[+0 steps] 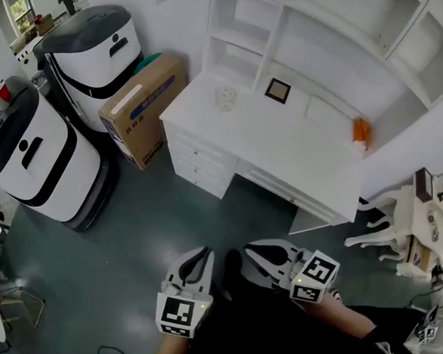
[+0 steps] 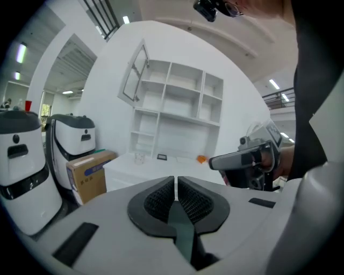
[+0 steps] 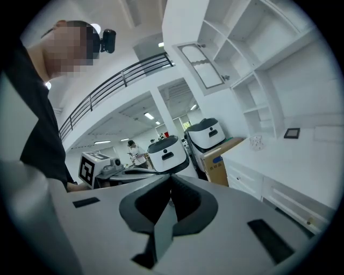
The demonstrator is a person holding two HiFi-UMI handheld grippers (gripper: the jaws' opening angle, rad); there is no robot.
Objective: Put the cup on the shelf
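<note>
Far left in the head view stood two white service robots with black tops, the nearer one [image 1: 32,152] and the one behind it [image 1: 96,56]. A cardboard box [image 1: 143,110] leaned against the second.

Next came the white desk [image 1: 295,148], and there was the one to watch: the clear cup [image 1: 225,97] stood upright near the desk's back left corner, alone and untouched. Just to its right lay a small dark picture frame [image 1: 277,90], close by but apart from it. Further right, at the desk's far end, sat a small orange object [image 1: 361,132], too small to identify.

Above the desk rose the white shelf unit [image 1: 271,48], and every compartment the pictures showed was bare, so nothing had been placed.

Down at the bottom of the head view, the left gripper [image 1: 205,251] was held over the grey floor, well short of the desk. Its own view showed the ribbed pads drawn together with only a thin slit between them and nothing held. Beside it, the right gripper [image 1: 249,248] was just as far back. Its jaws met at the tips and were empty too. At the far right stood a white ornate chair [image 1: 380,226].

My read: the job had barely begun. Everything was left to do: approach the desk, open a claw, grasp the cup, lift it and set it on a shelf board.
</note>
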